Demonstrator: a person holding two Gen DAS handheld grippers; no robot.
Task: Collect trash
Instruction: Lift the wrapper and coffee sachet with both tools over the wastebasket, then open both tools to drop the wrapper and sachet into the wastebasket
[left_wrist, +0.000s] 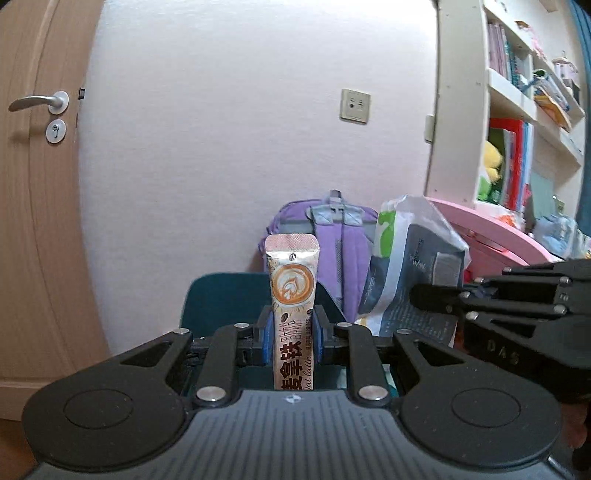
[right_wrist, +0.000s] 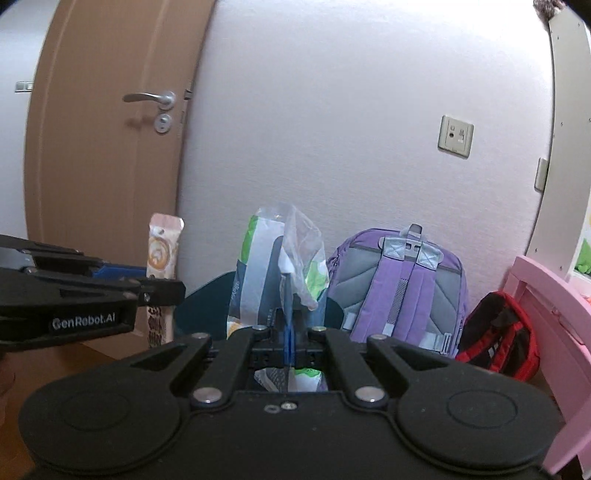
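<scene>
My left gripper (left_wrist: 292, 334) is shut on an oat latte stick sachet (left_wrist: 292, 291), held upright; the sachet also shows in the right wrist view (right_wrist: 161, 254) at the left. My right gripper (right_wrist: 290, 332) is shut on a crumpled plastic wrapper (right_wrist: 275, 266) with green, white and grey print; the wrapper shows in the left wrist view (left_wrist: 410, 273) to the right of the sachet. The two grippers are side by side, raised in front of a dark teal bin (left_wrist: 221, 299), whose rim shows behind the wrapper (right_wrist: 207, 295).
A purple backpack (right_wrist: 402, 284) leans on the white wall. A red and black bag (right_wrist: 498, 336) lies beside a pink desk (right_wrist: 554, 302). A wooden door (right_wrist: 103, 147) stands at the left, a white bookshelf (left_wrist: 517, 110) at the right.
</scene>
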